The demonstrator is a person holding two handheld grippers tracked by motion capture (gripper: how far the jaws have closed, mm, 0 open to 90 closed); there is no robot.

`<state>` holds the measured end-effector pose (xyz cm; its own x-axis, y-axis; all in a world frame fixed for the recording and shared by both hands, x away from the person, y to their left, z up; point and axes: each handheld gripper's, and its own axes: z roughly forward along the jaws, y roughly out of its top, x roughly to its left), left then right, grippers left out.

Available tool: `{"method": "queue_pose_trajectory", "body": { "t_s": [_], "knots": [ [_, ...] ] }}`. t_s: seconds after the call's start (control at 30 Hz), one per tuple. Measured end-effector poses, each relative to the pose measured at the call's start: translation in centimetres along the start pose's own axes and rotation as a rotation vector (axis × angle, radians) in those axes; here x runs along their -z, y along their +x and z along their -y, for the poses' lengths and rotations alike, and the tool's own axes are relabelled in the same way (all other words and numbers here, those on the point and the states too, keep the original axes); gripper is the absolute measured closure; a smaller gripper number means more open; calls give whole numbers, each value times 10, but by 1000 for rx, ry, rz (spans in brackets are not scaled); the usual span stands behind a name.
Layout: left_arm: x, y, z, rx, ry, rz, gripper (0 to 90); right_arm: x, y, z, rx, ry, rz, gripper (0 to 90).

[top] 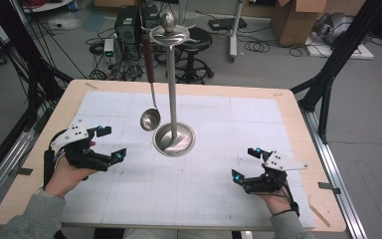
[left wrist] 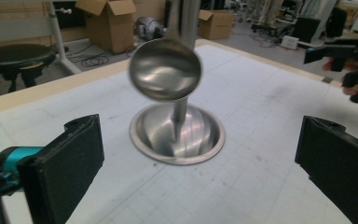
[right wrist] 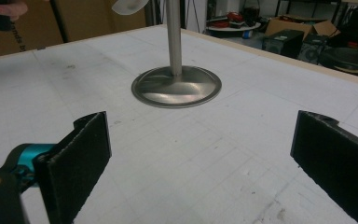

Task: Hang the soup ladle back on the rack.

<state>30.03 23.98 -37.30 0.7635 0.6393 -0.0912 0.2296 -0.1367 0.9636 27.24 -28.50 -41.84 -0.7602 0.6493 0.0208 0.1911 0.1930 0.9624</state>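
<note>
Wooden table (top: pixel 298 129), white gridded mat (top: pixel 229 164)

Grey floor (top: pixel 40 59) with cables, black stool (top: pixel 194 47), cardboard boxes (top: pixel 296 20).

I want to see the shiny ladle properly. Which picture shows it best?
The high view: there the whole ladle hangs from the stand, brown handle on top, bowl at the bottom. The left gripper view shows its round bowl close up, slightly blurred. The right gripper view catches a bit of the bowl at the top edge.
</note>
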Motion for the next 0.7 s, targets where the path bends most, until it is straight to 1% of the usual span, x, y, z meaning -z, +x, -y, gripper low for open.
{"method": "queue_pose_trajectory", "body": {
  "t_s": [0.1,0.17,0.2,0.27,0.3,0.33,0.4,0.47,0.53,0.6,0.63,0.7],
  "knots": [
    [2,3,7,7,3,-16,17,0,0,0,2,-2,0,38],
    [5,5,10,3,9,-30,17,1,0,0,3,-4,3,38],
    [6,6,11,9,12,-29,17,1,0,0,-1,-3,4,38],
    [8,7,14,13,-1,-41,17,1,0,0,-3,-4,5,38],
    [8,8,16,10,1,-50,17,1,-1,0,-3,-6,7,38],
    [8,9,19,14,8,-49,17,2,-1,0,-6,-5,11,38],
    [9,13,23,19,27,-65,17,2,-1,0,-7,-8,10,38],
    [12,18,27,42,24,-79,17,4,-1,-1,-5,-18,18,38],
    [15,20,29,54,21,-93,17,6,-2,-1,-12,-32,25,38],
    [18,21,32,81,-1,-93,17,7,-3,-1,-15,-48,37,38],
    [18,21,35,85,-6,-96,17,8,-4,-2,-19,-51,39,38],
    [19,20,39,74,7,-105,17,10,-4,-2,-29,-55,44,38]
  ]
}}
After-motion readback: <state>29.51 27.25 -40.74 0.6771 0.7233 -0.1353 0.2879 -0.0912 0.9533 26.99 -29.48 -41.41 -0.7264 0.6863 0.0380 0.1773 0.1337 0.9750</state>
